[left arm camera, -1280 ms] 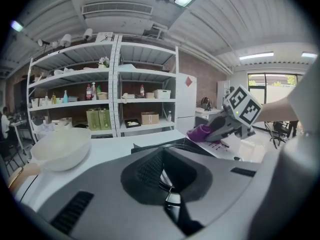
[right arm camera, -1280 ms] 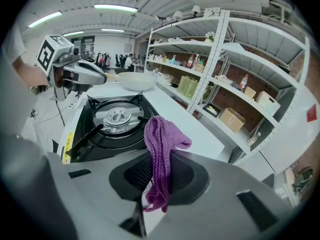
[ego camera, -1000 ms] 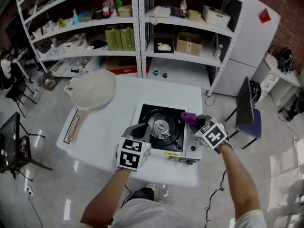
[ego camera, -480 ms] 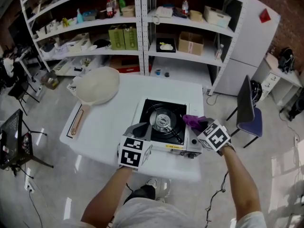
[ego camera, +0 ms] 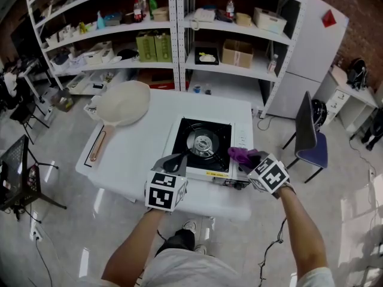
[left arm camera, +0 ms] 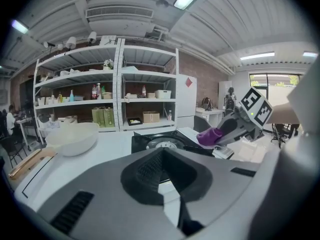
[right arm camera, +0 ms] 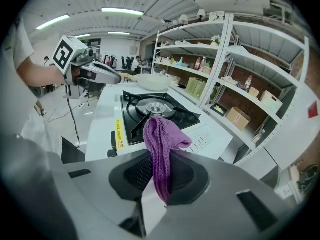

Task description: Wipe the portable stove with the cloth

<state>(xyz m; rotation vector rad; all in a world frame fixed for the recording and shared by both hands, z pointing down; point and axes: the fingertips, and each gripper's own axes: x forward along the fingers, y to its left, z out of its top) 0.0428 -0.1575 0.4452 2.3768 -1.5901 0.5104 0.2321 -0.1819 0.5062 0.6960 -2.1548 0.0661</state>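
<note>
View from above of a white tabletop (ego camera: 134, 160) with a portable stove (ego camera: 242, 137) on its right half — a black top with a round burner in the middle and a white strip along its right side. A person's two forearms reach in from below, each hand holding a tool with a cube of square markers.

The left hand-held gripper (ego camera: 175, 160) sits at the stove's near-left corner. Its jaws are pressed together with nothing between them.

The right hand-held gripper (ego camera: 251, 158) is at the stove's near-right corner. Its jaws are clamped on a purple cloth (ego camera: 239, 154), which is bunched into a lump that pokes out past the jaw tips toward the stove's white strip. Whether the cloth touches the stove cannot be told.

On the far left of the tabletop, well apart from the stove, lies a pale round pan (ego camera: 124, 102) with a wooden handle pointing toward the person.

Behind the tabletop stand white shelves (ego camera: 175, 46) holding boxes and bottles — a dark chair (ego camera: 311, 137) stands on the floor to the right.
</note>
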